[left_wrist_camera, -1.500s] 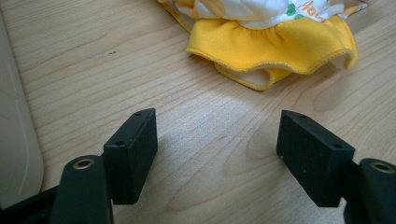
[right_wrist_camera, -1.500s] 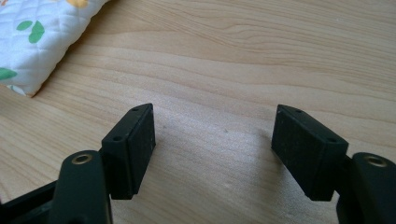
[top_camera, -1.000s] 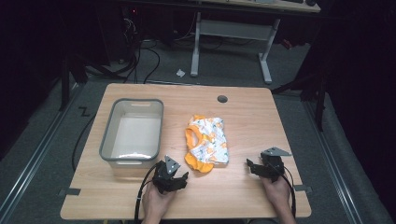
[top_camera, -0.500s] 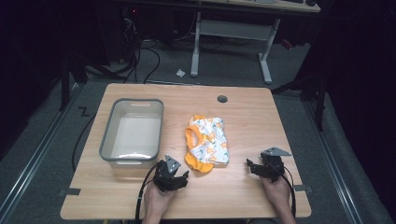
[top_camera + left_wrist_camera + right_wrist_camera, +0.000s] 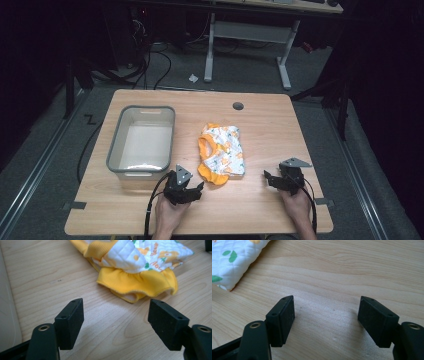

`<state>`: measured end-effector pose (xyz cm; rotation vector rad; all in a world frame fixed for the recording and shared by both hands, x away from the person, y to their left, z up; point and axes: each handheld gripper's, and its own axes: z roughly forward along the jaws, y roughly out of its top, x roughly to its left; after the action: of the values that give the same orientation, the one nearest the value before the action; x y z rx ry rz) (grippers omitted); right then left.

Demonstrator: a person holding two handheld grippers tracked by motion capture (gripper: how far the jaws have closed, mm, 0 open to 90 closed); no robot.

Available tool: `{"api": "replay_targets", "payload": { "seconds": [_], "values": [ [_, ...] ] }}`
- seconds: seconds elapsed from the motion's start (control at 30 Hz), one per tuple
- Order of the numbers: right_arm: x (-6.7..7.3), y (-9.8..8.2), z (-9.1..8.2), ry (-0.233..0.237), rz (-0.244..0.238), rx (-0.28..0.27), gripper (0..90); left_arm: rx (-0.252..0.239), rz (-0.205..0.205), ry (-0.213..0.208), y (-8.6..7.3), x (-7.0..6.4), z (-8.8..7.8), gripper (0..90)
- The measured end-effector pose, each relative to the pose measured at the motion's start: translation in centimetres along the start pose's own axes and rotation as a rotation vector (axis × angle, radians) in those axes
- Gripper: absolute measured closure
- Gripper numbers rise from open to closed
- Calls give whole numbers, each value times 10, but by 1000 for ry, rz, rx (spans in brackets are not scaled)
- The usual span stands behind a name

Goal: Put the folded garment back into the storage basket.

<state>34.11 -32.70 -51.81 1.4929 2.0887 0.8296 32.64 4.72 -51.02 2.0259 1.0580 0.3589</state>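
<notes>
Basically no change: the folded baby garment [image 5: 221,154] is seen lying at mid-desk, toward the near edge, exactly as in the earlier frames, untouched. The left gripper [image 5: 192,189] is held just short of its yellow frill [image 5: 140,285], jaws spread wide and empty. The right gripper [image 5: 272,180] is parked near the near-right corner, jaws likewise spread. The grey tub [image 5: 142,172] by the left edge is unmoved. The grasp is judged not yet begun.

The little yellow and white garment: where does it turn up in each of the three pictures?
High view: the garment lies mid-table, right of the grey tub.
Left gripper view: top centre, its yellow frill nearest the jaws.
Right gripper view: a white quilted corner at top left.
Shared landmark: the wooden tabletop.
</notes>
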Motion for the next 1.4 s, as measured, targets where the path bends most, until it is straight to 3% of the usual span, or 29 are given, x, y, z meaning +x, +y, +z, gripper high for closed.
{"api": "replay_targets", "payload": {
  "seconds": [0.17,0.23,0.6,0.73,0.97,1.1,1.27,1.4],
  "values": [
    [0,0,0,2,-1,-1,297,-23,-8,-23,9,-2,-4,291],
    [0,0,0,2,-1,-1,297,-30,-30,-42,15,-4,-4,289],
    [0,0,0,4,-2,0,296,-38,-19,-52,35,-8,-1,296],
    [0,0,0,3,-4,0,296,-45,14,-33,45,-12,2,314],
    [0,0,0,3,-4,0,296,-45,8,-31,63,-9,14,320],
    [0,0,0,4,-5,1,295,-43,20,-7,71,-8,21,321],
    [0,0,0,4,-5,1,295,-36,-10,16,80,-1,30,315],
    [0,0,0,3,-5,0,295,-1,-14,24,88,2,40,302]
  ]
}}
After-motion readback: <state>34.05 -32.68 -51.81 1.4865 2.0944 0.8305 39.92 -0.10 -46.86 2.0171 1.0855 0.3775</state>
